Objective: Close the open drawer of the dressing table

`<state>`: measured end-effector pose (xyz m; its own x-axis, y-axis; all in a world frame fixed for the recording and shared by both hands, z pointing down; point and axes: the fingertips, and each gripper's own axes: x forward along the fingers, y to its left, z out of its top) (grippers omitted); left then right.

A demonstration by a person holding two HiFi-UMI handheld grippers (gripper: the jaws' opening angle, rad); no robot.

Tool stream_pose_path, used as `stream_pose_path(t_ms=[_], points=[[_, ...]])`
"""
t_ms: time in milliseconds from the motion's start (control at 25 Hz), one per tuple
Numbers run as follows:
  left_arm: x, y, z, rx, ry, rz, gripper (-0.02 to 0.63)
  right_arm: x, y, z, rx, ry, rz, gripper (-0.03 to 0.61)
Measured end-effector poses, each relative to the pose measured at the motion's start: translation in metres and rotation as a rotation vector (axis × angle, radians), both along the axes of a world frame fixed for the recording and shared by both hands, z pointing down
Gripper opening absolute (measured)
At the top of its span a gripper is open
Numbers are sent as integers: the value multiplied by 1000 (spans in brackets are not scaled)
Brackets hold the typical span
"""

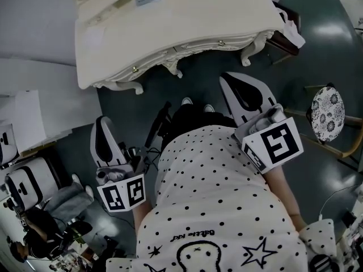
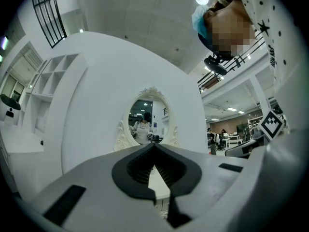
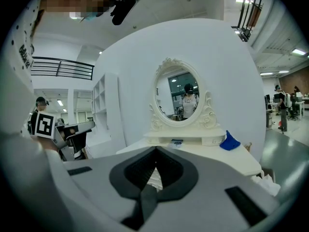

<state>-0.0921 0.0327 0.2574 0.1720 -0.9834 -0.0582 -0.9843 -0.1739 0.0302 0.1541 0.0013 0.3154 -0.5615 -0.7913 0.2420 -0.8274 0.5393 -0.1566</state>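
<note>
Dressing table (image 1: 198, 21) ahead of both jaws

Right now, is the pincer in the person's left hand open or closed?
Closed and empty: seen along its own jaws, the left gripper has its two tips meeting, with nothing held between them.

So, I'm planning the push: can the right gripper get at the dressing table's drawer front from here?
Probably yes. The right gripper points at the drawer front with only bare floor between them. Its fingers are shut and empty, but it hangs short of it.
</note>
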Motion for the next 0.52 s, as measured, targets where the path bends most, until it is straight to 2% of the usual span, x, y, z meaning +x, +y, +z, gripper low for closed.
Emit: stream_pose_path(t_ms=[320, 520], points=[[0, -3, 2, -2, -3, 4, 11, -1, -2, 3, -2, -3, 1, 9], [-11, 4, -2, 20, -1, -53, 11, -14, -9, 0, 17, 4, -54, 9]])
